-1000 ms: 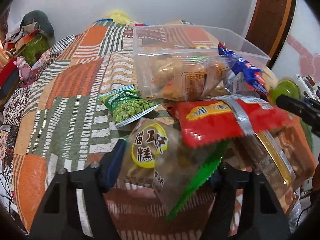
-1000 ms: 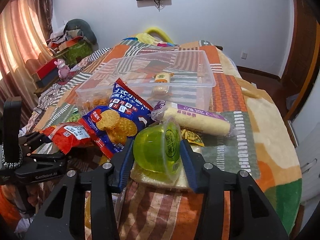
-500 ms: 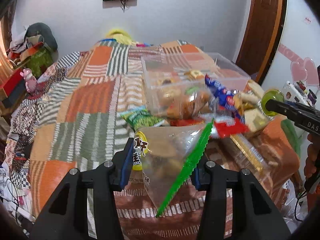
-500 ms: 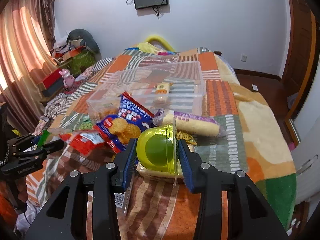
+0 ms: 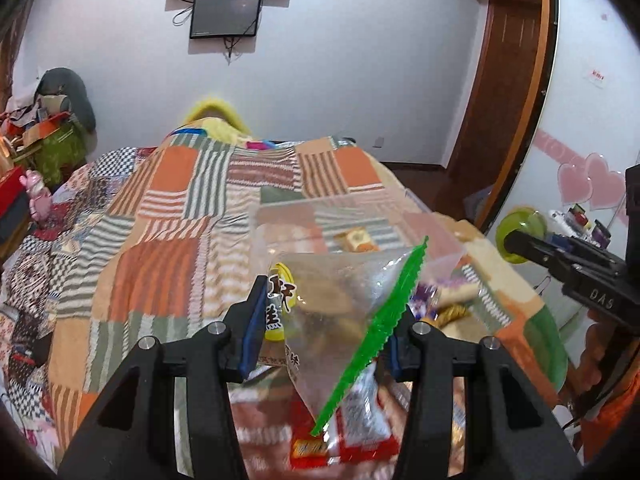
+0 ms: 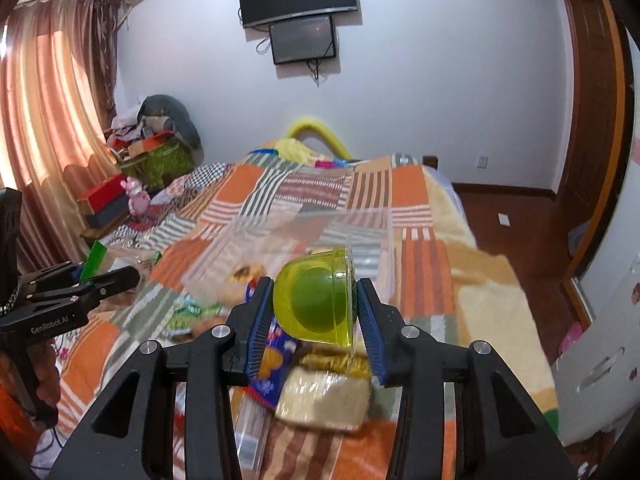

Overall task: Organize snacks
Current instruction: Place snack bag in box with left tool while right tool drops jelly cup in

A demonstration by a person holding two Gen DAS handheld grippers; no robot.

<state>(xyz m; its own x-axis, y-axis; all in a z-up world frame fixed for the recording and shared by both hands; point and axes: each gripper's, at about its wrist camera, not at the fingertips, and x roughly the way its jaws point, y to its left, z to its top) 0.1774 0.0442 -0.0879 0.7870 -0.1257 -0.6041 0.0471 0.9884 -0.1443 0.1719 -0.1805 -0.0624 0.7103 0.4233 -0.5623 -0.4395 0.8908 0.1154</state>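
A: State the left gripper condition

B: Its two fingers pinch a clear snack bag with a green serrated edge and a yellow label. The bag sits low centre in the left wrist view, held clear of the bed. Below it, at the bottom edge, lies a red packet, blurred

A: And the right gripper?

B: Its blue pads press on both sides of a green jelly cup, tilted on its side, centre of the right wrist view. In the left wrist view the same cup shows at the right edge, at the tip of the other gripper

A: What lies beneath the cup?

B: A pale wrapped cake, a blue biscuit packet to its left, and a green packet farther left, all on the patchwork blanket

A: Location of the clear plastic box?

B: Just beyond the snacks, mid-frame, resting on the blanket. A small wrapped snack lies inside it

A: Background?

B: A curtain at the left; two dark screens on the far wall, top centre
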